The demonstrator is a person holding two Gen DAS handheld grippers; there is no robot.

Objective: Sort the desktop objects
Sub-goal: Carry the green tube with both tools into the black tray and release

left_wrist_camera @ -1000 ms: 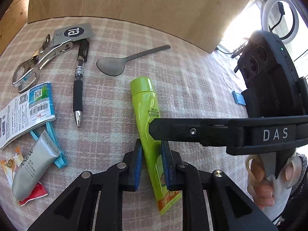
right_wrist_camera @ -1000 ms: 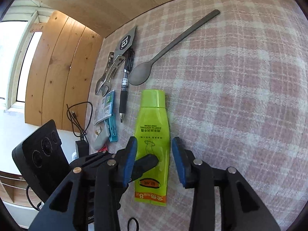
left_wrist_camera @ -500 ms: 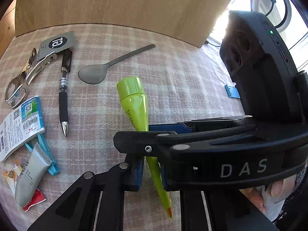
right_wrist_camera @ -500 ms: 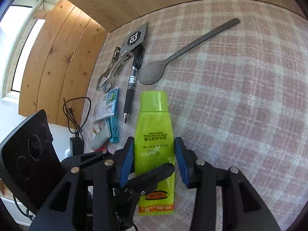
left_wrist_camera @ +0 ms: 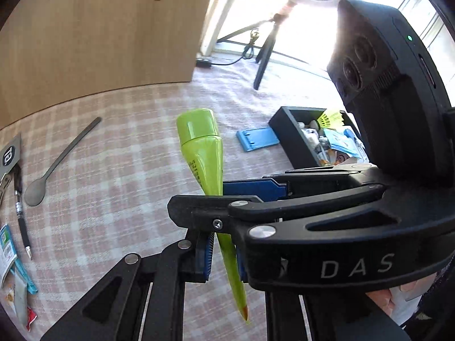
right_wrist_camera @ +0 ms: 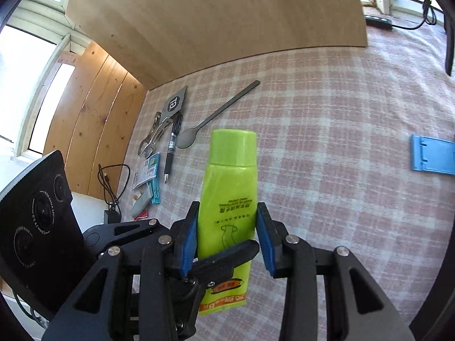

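A lime-green hand-cream tube (left_wrist_camera: 206, 153) is lifted off the checked tablecloth, cap pointing away. My left gripper (left_wrist_camera: 223, 253) is shut on its flat lower part. My right gripper (right_wrist_camera: 227, 238) has its blue pads on both sides of the tube (right_wrist_camera: 230, 187), closed on its wide faces. Each gripper's body crosses the other's view. A black storage box (left_wrist_camera: 295, 139) with several small items stands to the right, beyond the tube.
On the cloth at the left lie a grey spoon (right_wrist_camera: 213, 116), a black pen (right_wrist_camera: 172, 145), a metal multitool (right_wrist_camera: 152, 139), a grey card (right_wrist_camera: 175, 102), packets and a small grey tube (right_wrist_camera: 140, 201). A blue phone stand (right_wrist_camera: 432, 156) lies right. A wooden board backs the table.
The tube went from lying on the cloth to being lifted and carried right. The right gripper closed around it. The black box and blue stand came into the left view.
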